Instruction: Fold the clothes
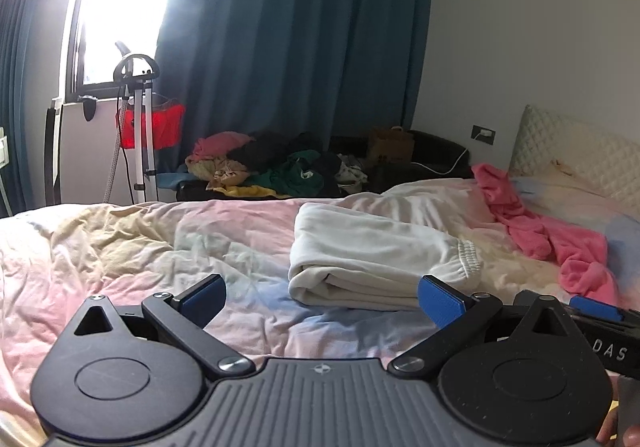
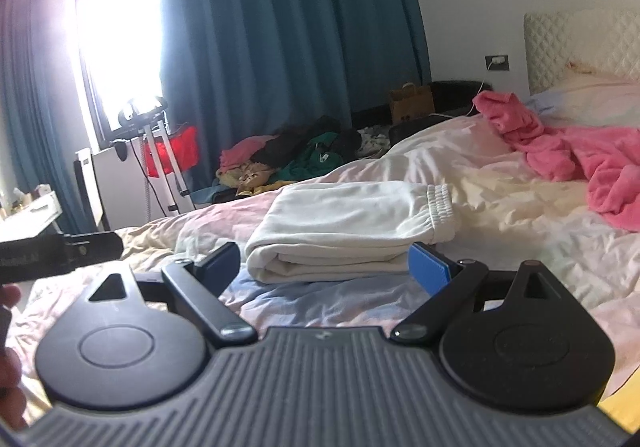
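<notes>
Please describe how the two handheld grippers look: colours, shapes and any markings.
Both match: the left gripper and the right gripper have a grey ribbed body, two round black discs, black link arms with silver screws, and blue finger pads. White letters "DAS" mark the right gripper's side in the left view.

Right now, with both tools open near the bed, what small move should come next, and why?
Probably reach the right tool toward the pink garment: the white garment already lies folded, the pink one is crumpled, and both tools, including the left tool, hold nothing.

A home bedroom is shown by a rumpled bed [image 1: 120,247], quilted headboard [image 2: 580,43], teal curtains [image 1: 296,31] and heaped clothes [image 1: 272,167].
</notes>
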Demonstrator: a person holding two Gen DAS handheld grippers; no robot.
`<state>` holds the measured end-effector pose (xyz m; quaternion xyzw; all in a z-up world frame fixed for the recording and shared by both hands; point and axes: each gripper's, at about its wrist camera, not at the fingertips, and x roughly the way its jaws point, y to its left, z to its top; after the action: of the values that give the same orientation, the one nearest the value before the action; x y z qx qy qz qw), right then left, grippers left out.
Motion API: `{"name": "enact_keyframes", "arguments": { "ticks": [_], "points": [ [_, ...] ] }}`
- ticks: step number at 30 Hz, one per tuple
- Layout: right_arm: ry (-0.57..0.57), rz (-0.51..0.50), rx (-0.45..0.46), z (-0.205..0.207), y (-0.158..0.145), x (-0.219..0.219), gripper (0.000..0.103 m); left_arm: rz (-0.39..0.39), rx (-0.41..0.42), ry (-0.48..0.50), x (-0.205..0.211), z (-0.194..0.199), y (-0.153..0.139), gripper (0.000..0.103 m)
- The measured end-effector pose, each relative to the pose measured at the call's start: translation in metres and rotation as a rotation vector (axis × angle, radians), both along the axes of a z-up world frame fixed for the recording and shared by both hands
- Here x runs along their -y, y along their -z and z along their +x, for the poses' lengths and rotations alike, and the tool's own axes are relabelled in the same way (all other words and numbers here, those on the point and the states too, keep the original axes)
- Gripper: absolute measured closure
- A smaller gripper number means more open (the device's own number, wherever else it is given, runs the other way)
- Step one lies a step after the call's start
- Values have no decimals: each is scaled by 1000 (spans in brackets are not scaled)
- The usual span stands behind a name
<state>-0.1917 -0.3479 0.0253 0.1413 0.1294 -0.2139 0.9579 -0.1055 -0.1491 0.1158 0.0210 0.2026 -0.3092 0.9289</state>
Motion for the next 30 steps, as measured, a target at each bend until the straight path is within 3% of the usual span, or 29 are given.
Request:
{"name": "enact_keyframes", "arguments": {
  "ticks": [7, 30],
  "points": [
    [29, -44, -13, 14, 16, -7, 11, 28, 60, -23, -1, 3, 8, 0],
    [5, -37, -46, 23, 23, -12, 11, 46, 15, -28, 1, 14, 29, 0]
  ]
}}
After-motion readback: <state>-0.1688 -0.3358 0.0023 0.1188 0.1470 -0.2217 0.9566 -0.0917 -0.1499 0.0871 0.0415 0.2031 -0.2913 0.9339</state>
